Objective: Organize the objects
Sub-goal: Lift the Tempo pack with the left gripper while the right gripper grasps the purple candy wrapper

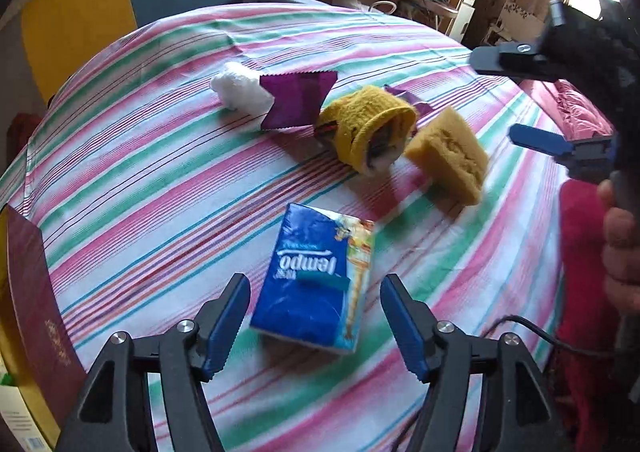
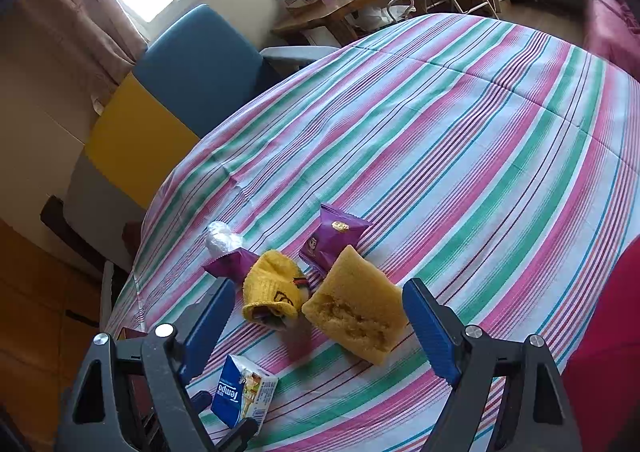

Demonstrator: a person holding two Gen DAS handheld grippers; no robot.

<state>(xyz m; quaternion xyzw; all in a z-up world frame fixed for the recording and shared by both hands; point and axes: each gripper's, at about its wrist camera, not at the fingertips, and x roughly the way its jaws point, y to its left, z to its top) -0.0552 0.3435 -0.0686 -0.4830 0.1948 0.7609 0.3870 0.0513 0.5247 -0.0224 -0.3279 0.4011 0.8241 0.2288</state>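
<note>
Tissue pack [image 1: 316,280] between parted left claw [image 1: 315,328] fingers, untouched

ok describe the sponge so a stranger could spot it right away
On the striped tablecloth, find the small cluster of things. The sponge is the thick yellow-brown block at its right end, beside the yellow knit sock. Only it is porous, with a pitted face.

The left gripper [image 1: 315,326] has a black angular plastic frame with triangular cut-outs, round silver screws at its joints, and blue fingers [image 1: 224,326] with serrated inner edges. The right gripper [image 2: 318,336] is built alike: black frame, silver screws, blue ribbed fingers [image 2: 430,336]. A thin black cable [image 1: 536,332] trails beside it. The person wears red clothing [image 2: 608,332].
</note>
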